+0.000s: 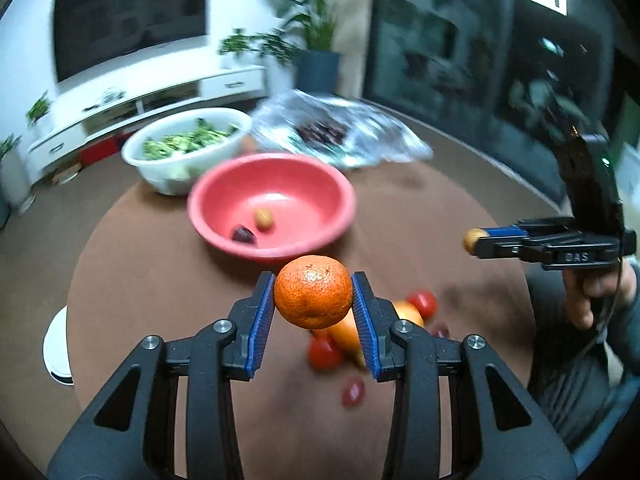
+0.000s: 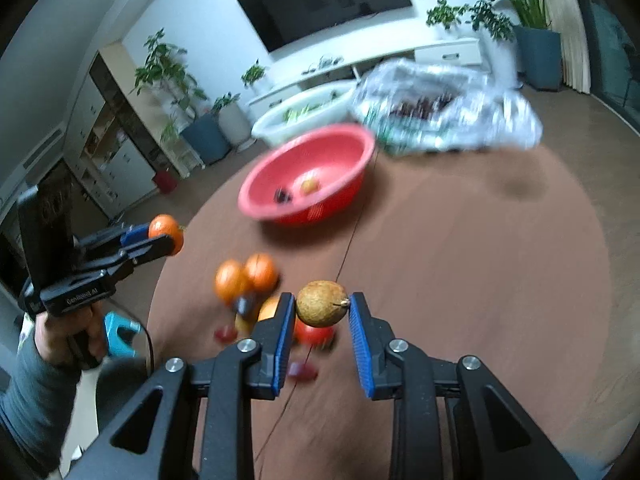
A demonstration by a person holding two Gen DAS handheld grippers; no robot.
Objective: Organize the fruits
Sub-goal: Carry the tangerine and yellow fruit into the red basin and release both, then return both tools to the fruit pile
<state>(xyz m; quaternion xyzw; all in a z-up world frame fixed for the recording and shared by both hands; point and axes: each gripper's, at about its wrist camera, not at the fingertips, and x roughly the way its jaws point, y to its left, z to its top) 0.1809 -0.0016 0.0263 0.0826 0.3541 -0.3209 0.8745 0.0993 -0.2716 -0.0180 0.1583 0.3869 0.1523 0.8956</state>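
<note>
My left gripper [image 1: 313,296] is shut on an orange mandarin [image 1: 313,291] and holds it above the brown table, just in front of the red bowl [image 1: 320,184]. The bowl holds a small tan fruit [image 1: 264,219] and a dark fruit [image 1: 243,235]. My right gripper [image 2: 322,309] is shut on a small brown-tan round fruit [image 2: 321,303], held above the table. Below lie tomatoes [image 1: 423,303], oranges [image 2: 245,276] and small red fruits [image 1: 353,391]. Each gripper shows in the other view: the right [image 1: 476,242], the left [image 2: 168,236].
A white basin of greens [image 1: 160,172] stands behind the red bowl. A crinkled plastic bag with dark fruit [image 1: 340,132] lies at the back right. The round table's edge [image 1: 76,280] curves on the left. A TV and potted plants stand beyond.
</note>
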